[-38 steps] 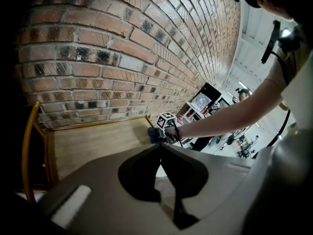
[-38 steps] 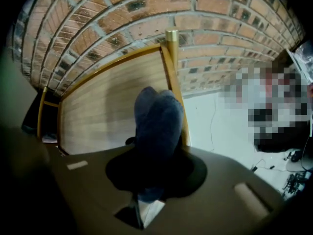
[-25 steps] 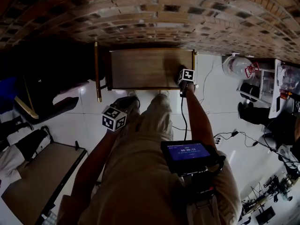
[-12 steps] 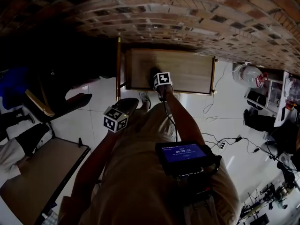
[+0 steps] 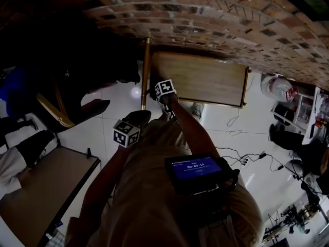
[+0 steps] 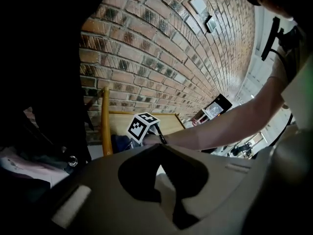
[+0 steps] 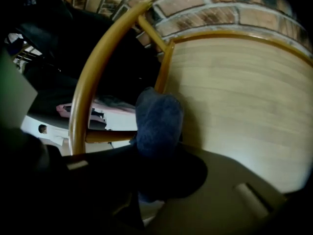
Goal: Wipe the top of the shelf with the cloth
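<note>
change: right gripper (image 5: 163, 92) sits at the front-left corner of the shelf top (image 5: 205, 78); 1 s ago it was at the front-right corner, 0.5 s ago about mid-front. One right-to-left pass along the front edge.
right jaws: clamped on the cloth (image 7: 159, 119), a blue wad sticking out past the tips.
cloth: at the left edge of the shelf top, just beside the yellow post (image 7: 98, 62). Looks partly over the edge; contact with the wood can't be confirmed.
left gripper (image 5: 126, 132): held back near the body, well off the shelf, same place as before. Jaws together, nothing between them.
meaning: front strip looks covered. Middle and the back strip along the brick wall (image 5: 205, 14) probably still to do.
next: likely step the cloth back toward the wall and sweep rightward.
risk: the post at the corner could snag the cloth.
</note>
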Tool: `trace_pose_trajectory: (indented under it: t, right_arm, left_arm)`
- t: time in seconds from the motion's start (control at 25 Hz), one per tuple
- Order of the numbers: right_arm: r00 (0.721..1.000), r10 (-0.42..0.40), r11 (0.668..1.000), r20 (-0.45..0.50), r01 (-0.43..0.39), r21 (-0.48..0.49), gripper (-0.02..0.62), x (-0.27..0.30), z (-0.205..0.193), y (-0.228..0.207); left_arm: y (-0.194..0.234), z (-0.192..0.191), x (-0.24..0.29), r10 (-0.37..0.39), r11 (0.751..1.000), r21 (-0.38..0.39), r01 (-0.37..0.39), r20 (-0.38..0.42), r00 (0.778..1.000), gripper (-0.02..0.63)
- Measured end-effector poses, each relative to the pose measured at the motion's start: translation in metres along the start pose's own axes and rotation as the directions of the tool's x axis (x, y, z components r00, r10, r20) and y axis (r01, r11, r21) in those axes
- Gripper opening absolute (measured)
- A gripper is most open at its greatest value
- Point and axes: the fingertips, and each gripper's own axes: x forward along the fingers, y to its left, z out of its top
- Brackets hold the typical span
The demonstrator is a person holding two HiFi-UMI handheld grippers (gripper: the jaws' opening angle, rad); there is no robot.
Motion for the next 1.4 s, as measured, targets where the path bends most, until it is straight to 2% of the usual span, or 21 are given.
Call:
trace_pose_trajectory:
  t: [0.28,0.6,0.96,1.4]
  right_arm:
    - [0.995,-0.067,0.998,-0.075,0.065,-0.025,0.083,0.027,-0.009,0.013]
    - [0.993,-0.096,0.995,-0.061,0.095,-0.022,0.083,0.018,-0.013,-0.006]
    - [0.993,-0.108,0.993,-0.038,0.109,0.04,0.083,-0.017,-0.034,-0.067]
    - [0.991,-0.136,0.983,0.001,0.135,0.122,0.083,-0.08,-0.074,-0.173]
  left_arm:
    - [0.021,-0.008,-0.022,0.014,1.0,-0.015,-0.013,0.012,1.0,0.002]
    - [0.017,-0.012,-0.015,0.008,1.0,-0.008,-0.008,-0.003,1.0,0.002]
    - [-0.012,0.007,0.016,0.007,1.0,0.023,-0.007,-0.019,1.0,0.002]
    - [-0.081,0.031,0.076,-0.015,0.997,0.069,0.018,-0.044,0.999,0.002]
